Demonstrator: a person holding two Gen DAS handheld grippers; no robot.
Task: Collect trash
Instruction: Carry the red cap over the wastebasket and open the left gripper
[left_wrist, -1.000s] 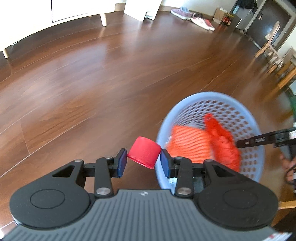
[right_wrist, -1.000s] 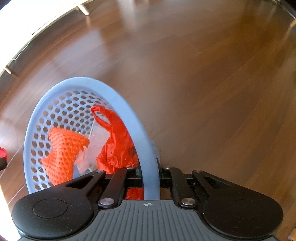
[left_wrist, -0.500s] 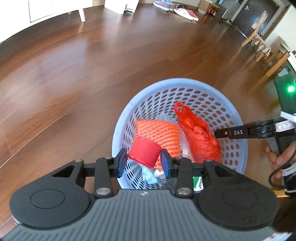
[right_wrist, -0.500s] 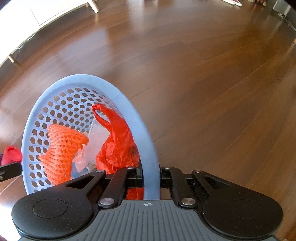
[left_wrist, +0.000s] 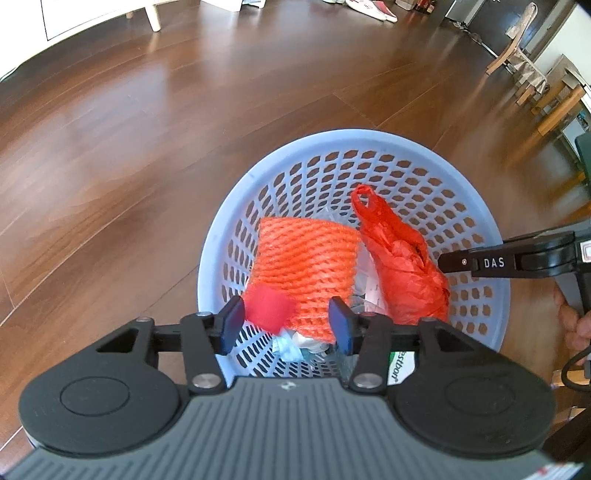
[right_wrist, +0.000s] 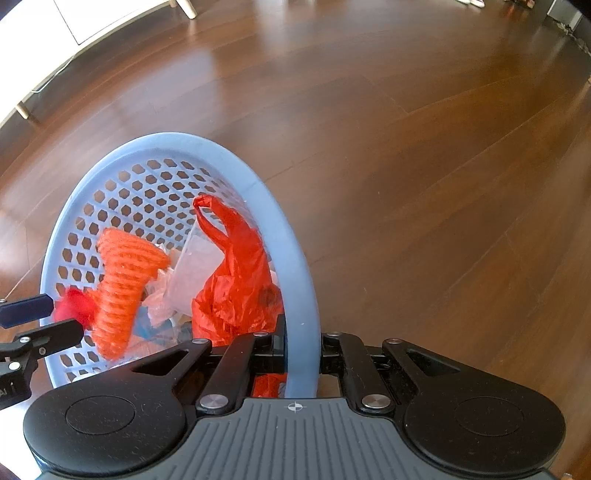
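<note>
Low in the left wrist view, our left hand-held gripper has its fingers spread wide; the small red plastic cap sits blurred between them, apparently loose, above the pale blue perforated plastic basket. We judge the cap light, rigid and smooth, best pinched across its sides. Our right hand-held gripper is clamped on the basket rim, bottom centre.

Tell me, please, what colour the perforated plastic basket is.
The perforated plastic basket is light blue, clearest in the left wrist view.
</note>
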